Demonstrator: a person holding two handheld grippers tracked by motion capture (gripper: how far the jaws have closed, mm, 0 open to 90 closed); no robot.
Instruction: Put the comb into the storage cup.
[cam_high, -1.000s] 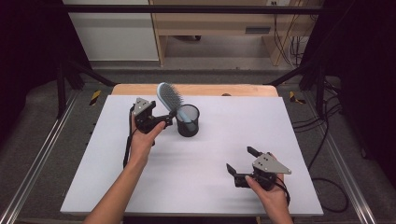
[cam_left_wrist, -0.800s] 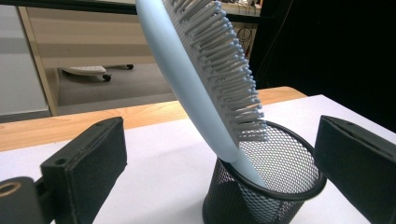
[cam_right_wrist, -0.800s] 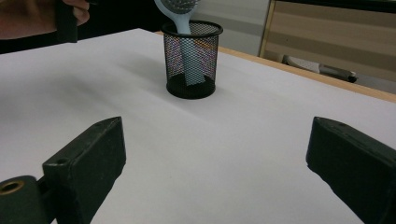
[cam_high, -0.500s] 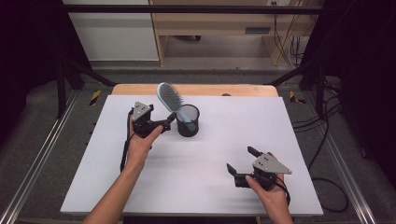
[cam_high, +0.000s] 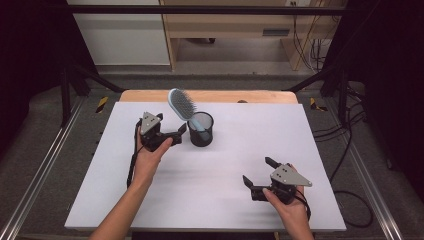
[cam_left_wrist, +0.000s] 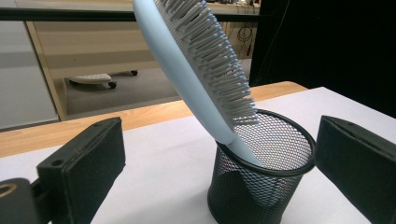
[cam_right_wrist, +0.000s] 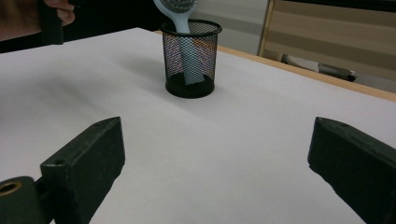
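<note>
we are seeing the hairbrush (cam_high: 182, 103) standing handle-down in the mesh cup (cam_high: 201, 129) at 12 o'clock. placement looks done. the left gripper (cam_high: 181, 131), released, is sitting beside the cup; the right gripper (cam_high: 256, 173) is idling open at 5 o'clock.

Even overhead light, soft shadows, slight blur.

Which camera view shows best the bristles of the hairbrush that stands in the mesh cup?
The left gripper view: the hairbrush is close, with single bristles visible above the mesh cup. The high view shows the whole hairbrush small, leaning left. The right gripper view shows its handle through the mesh, head cut off.
</note>
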